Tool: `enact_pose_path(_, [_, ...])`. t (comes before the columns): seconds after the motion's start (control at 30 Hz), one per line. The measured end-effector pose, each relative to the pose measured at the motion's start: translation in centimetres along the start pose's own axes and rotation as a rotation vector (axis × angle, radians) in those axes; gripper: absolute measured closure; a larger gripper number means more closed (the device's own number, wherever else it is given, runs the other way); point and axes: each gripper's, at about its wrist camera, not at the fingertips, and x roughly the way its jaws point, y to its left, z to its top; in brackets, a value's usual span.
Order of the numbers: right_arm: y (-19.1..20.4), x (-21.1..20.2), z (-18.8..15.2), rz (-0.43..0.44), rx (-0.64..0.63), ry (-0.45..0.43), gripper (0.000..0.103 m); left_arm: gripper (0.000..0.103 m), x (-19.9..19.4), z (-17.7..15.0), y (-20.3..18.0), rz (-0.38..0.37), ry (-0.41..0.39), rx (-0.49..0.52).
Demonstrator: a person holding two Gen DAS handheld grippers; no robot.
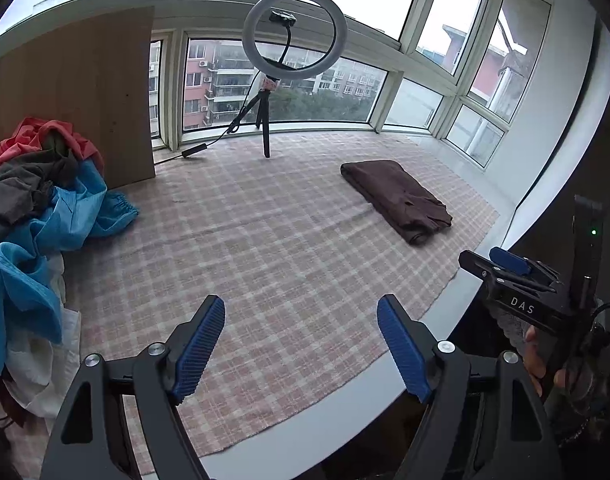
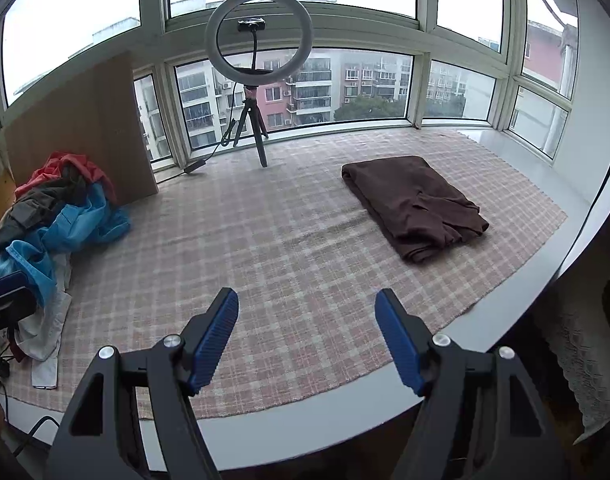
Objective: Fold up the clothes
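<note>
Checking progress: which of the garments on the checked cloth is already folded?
The brown garment, lying flat as a neat rectangle on the right, apart from the others. The blue, red and dark ones sit crumpled in the left heap.

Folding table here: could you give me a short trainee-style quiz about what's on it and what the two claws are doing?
1. True or false: the brown garment lies folded on the checked cloth.
2. Where is the unfolded clothes pile? A) beside the wooden board B) under the ring light C) on the brown garment
3. Fill in: the left claw and right claw both stand ____, holding nothing.

Key: 1 true; 2 A; 3 open.
</note>
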Motion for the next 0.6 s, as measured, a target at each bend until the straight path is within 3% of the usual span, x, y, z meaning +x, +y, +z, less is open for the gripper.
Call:
enact_pose_path(0.17, [0.1,0.2,0.1,-0.005,-0.005,0.002,0.033,0.026,0.1,0.0,0.2,-0.056,0.014,-0.026])
enact_pose_path(0.3, [0.1,0.3,0.1,-0.008,-0.008,0.005,0.033,0.026,-0.7,0.2,-0.5,-0.093,-0.026,0.001])
enact_pose_path(0.6, [-0.1,0.8,0.3,0.002,-0.003,0.011,0.033,0.024,-0.1,0.4,-0.2,0.009,-0.018,0.018])
